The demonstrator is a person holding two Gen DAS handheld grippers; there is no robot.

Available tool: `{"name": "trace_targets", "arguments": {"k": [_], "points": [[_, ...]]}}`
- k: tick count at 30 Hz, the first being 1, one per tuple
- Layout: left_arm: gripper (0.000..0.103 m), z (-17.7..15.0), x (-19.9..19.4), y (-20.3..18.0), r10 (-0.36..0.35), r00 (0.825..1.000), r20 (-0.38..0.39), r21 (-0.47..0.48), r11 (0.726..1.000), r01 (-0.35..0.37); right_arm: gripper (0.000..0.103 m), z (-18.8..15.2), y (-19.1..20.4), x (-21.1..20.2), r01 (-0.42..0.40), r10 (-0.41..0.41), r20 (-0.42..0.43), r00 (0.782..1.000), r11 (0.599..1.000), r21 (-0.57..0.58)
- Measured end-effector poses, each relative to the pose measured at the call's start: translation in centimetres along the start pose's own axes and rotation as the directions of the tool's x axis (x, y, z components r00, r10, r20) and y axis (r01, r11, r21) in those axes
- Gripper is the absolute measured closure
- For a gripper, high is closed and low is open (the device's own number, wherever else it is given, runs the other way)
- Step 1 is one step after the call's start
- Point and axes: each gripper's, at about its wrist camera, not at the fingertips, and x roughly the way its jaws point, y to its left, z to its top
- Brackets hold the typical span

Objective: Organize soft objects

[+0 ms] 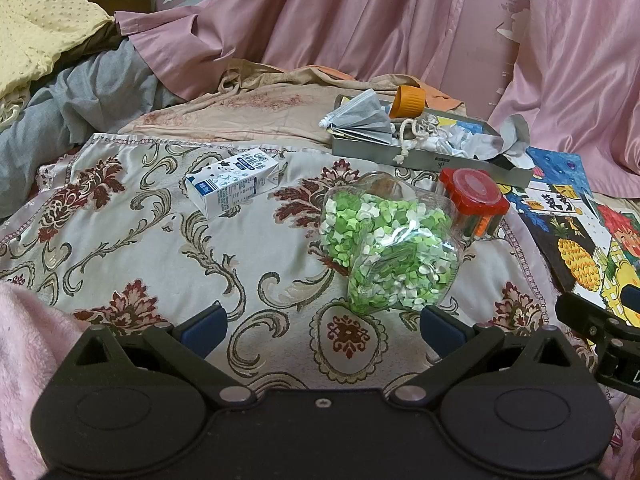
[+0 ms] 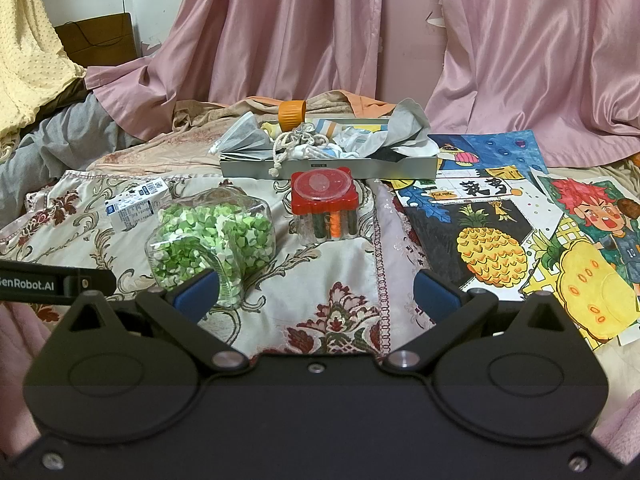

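A grey tray (image 1: 404,155) (image 2: 344,167) at the back of the bed holds soft things: a grey face mask (image 1: 362,114) (image 2: 244,140), a drawstring pouch (image 1: 418,130) (image 2: 298,140), crumpled grey and white cloths (image 1: 500,142) (image 2: 400,132) and an orange-capped bottle (image 1: 408,101) (image 2: 292,114). My left gripper (image 1: 322,326) stands open low over the floral cloth, with nothing between its fingers. My right gripper (image 2: 316,292) is open too, also holding nothing. Both hover in front of the tray, well short of it.
On the floral cloth (image 1: 160,248) lie a milk carton (image 1: 232,186) (image 2: 136,202), a clear jar of green paper stars (image 1: 384,240) (image 2: 212,240) on its side, and a red-lidded jar (image 1: 472,198) (image 2: 324,204). Colourful drawings (image 2: 500,240) lie to the right. Pink curtains (image 2: 280,40) hang behind.
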Motion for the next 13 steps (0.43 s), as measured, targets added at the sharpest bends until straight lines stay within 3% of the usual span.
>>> {"name": "trace_targets", "arguments": {"k": [13], "points": [[0.001, -0.12, -0.10, -0.37, -0.012, 1.000, 0.006, 0.013, 1.000, 0.012, 0.000, -0.01, -0.07, 0.03, 0.001, -0.001, -0.002, 1.000, 1.000, 0.000]]}}
